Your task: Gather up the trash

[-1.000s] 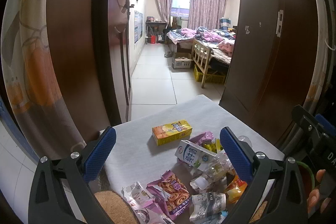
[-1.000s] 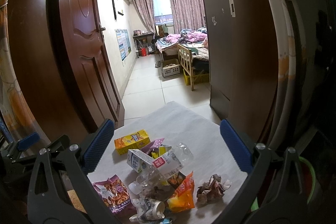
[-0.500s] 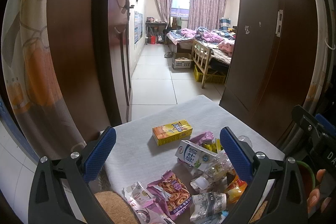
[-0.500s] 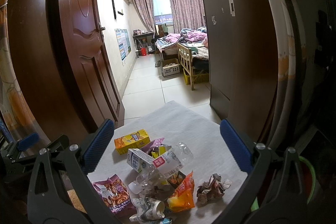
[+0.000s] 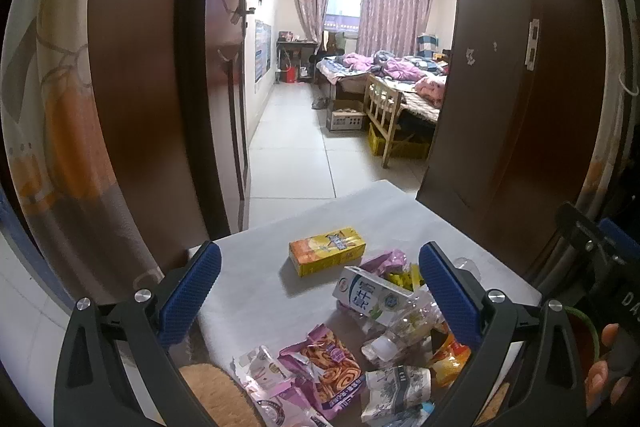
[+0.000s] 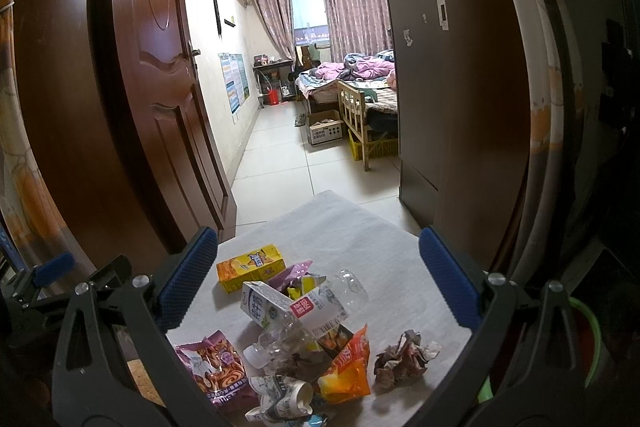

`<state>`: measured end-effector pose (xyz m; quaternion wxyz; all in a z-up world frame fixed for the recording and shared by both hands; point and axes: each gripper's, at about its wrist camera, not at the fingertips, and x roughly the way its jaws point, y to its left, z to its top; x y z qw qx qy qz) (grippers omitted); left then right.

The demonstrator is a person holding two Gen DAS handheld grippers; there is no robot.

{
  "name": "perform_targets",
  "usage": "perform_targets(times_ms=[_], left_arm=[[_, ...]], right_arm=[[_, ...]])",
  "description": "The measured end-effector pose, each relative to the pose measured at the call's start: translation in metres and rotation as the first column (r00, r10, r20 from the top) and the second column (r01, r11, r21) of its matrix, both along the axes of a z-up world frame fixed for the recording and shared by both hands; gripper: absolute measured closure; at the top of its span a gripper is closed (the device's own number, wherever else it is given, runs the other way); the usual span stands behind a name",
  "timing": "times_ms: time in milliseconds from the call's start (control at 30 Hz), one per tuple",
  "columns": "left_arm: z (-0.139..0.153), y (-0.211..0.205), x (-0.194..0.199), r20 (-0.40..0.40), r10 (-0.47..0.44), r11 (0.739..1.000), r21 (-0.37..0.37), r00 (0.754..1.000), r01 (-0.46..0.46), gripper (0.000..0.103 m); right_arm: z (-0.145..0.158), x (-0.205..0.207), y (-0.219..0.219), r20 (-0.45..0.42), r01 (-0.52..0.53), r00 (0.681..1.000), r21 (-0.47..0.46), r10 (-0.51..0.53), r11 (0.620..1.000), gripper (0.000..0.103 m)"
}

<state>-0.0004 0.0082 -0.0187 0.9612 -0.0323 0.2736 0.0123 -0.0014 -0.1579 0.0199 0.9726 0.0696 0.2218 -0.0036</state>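
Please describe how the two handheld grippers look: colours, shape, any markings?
Both the left gripper and the right gripper have black frames with triangular cut-outs, silver screws, and two fingers with blue textured pads. White letters mark the right gripper's body, partly readable.

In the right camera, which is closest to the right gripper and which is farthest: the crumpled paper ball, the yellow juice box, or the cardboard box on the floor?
From the right gripper:
1. Paper ball, low on the right of the table.
2. Juice box, at the pile's far left.
3. Cardboard box, on the floor by the bed.
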Motion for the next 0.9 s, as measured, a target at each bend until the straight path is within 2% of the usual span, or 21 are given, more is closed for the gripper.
perform_targets(times_ms=[200, 333, 400, 433, 533, 567, 633, 667, 733, 800, 900], left_arm=[[-0.002, 0.01, -0.002, 0.018, 0.008, 1.0, 0.01, 1.0, -0.009, 0.008], [-0.021, 0.03, 0.001, -0.046, 0.036, 0.999, 0.025, 0.998, -0.035, 0.008], [-0.042, 0.038, 0.005, -0.133, 0.05, 0.997, 0.069, 0.99, -0.041, 0.008], [-0.055, 0.041, 0.007, -0.195, 0.034, 0.997, 0.079, 0.98, -0.018, 0.008], [-0.088, 0.046, 0.008, -0.322, 0.012, 0.999, 0.042, 0.947, 0.001, 0.008], [-0.106, 0.048, 0.008, -0.391, 0.004, 1.0, -0.006, 0.92, -0.007, 0.008], [-0.127, 0.048, 0.007, -0.454, -0.045, 0.997, -0.08, 0.89, 0.01, 0.01], [-0.137, 0.048, 0.008, -0.482, -0.067, 0.995, -0.099, 0.873, 0.022, 0.011], [-0.15, 0.044, 0.011, -0.51, -0.056, 0.997, -0.068, 0.858, 0.024, 0.014], [-0.165, 0.044, 0.014, -0.539, -0.065, 0.996, -0.088, 0.84, 0.021, 0.02], [-0.181, 0.048, 0.02, -0.588, -0.081, 0.991, -0.133, 0.805, 0.003, 0.036]], right_arm=[[-0.001, -0.001, -0.004, -0.01, 0.0, 1.0, -0.005, 0.0, 1.0, 0.004], [-0.01, 0.001, -0.008, -0.042, -0.006, 0.999, -0.02, 0.005, 1.0, 0.003], [-0.019, 0.006, -0.007, -0.072, -0.005, 0.997, -0.028, 0.003, 1.0, 0.003], [-0.025, 0.008, -0.008, -0.092, -0.006, 0.996, -0.028, 0.003, 1.0, 0.003], [-0.043, 0.014, -0.009, -0.155, -0.013, 0.988, -0.02, 0.01, 1.0, 0.003], [-0.047, 0.016, -0.008, -0.169, -0.015, 0.986, -0.018, 0.012, 1.0, 0.003], [-0.055, 0.019, -0.006, -0.199, -0.025, 0.98, -0.01, 0.022, 1.0, 0.003], [-0.057, 0.019, -0.004, -0.206, -0.031, 0.978, -0.01, 0.028, 0.999, 0.003], [-0.06, 0.02, -0.001, -0.213, -0.04, 0.977, -0.02, 0.035, 0.999, 0.003], [-0.06, 0.02, 0.001, -0.219, -0.046, 0.975, -0.022, 0.04, 0.999, 0.003], [-0.064, 0.022, 0.003, -0.233, -0.049, 0.971, -0.017, 0.043, 0.999, 0.003]])
